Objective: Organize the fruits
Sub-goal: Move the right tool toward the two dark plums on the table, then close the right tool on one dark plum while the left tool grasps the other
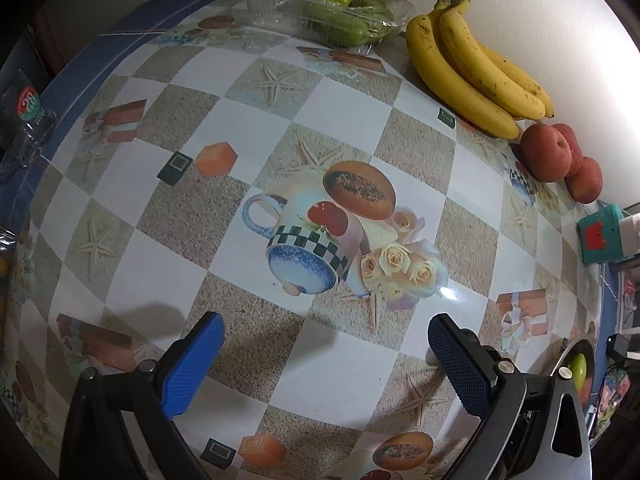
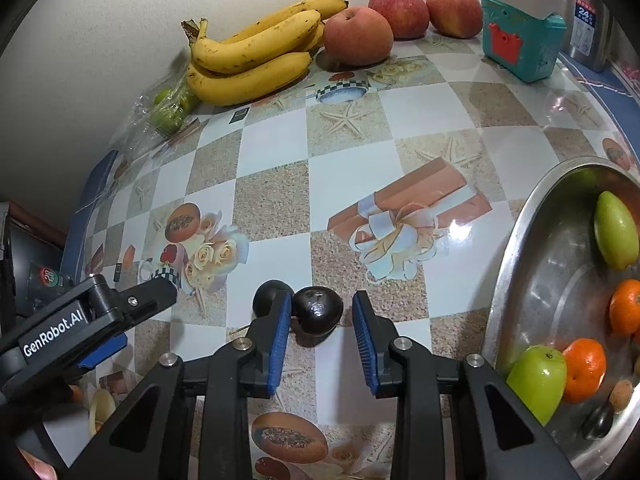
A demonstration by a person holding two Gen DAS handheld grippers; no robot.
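The left gripper (image 1: 326, 322) hangs wide open and empty at nine o'clock, leaving room, while the right gripper (image 2: 322, 302) brackets a dark fruit (image 2: 318, 312), jaws narrow but not clamped, seemingly to carry it to the steel bowl (image 2: 516, 240) at three o'clock.

Black claws (image 2: 322, 322) with blue ribbed pads, silver screws, white "GenRobot.AI" lettering.

Bananas (image 2: 256, 56) lie left of the apples (image 2: 357, 35), against the wall.
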